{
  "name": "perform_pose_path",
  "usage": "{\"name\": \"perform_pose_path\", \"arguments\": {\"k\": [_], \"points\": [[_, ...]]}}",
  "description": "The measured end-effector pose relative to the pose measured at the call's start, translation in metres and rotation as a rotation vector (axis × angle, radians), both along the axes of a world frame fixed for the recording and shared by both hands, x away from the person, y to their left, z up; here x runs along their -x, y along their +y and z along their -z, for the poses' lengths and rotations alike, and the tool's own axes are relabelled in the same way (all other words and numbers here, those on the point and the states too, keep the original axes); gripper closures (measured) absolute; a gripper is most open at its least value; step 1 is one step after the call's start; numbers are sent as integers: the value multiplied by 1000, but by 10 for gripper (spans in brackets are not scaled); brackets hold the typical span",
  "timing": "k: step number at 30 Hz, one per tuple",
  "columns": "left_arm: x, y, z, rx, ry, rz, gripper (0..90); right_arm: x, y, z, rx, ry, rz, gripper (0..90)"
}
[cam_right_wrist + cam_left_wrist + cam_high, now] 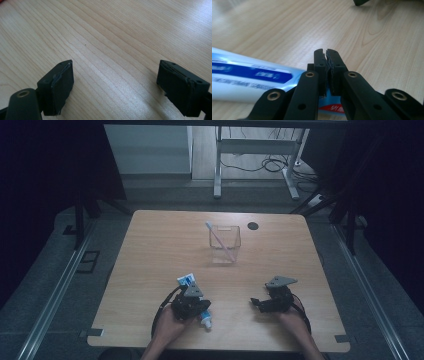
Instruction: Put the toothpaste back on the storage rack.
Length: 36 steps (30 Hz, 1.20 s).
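The white-and-blue toothpaste tube point(249, 80) lay flat at the near edge of the pale wooden counter point(150, 250). The left tool point(326, 53) had clamped thin on it. Advisable: lift level, avoid squeezing. The right tool point(115, 75) stood wide, empty. The clear plastic cup point(225, 245) waited beyond.

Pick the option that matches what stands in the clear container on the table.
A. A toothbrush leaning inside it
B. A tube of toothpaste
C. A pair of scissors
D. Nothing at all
A: in the high view a toothbrush leans slantwise inside the clear container, its head poking above the rim.
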<state>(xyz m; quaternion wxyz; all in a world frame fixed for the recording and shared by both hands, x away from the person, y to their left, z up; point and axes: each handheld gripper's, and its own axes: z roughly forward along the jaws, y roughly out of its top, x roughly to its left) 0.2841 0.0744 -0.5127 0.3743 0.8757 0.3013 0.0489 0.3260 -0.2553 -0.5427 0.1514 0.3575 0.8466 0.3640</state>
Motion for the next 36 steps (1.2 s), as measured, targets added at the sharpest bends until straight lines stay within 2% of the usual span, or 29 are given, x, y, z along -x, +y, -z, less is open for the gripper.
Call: {"name": "perform_pose_path", "arguments": {"k": [3,8,10,15,22,26,30,36], "points": [[-1,1,-1,0,23,-11,869,0,0,0,0,0,0,142],[-2,8,-3,-35,42,-28,871,0,0,0,1,0,1,142],[-2,9,-2,-29,57,-36,866,0,0,0,0,0,0,142],[-2,10,-4,-60,67,-34,862,0,0,0,1,0,1,142],[-5,24,-3,-87,102,-53,865,0,0,0,0,0,0,142],[-5,33,0,-116,108,-70,862,0,0,0,-1,0,0,142],[-6,40,1,-151,97,-87,852,0,0,0,-1,0,0,142],[-5,46,-2,-129,104,-66,812,0,0,0,0,0,1,142]]}}
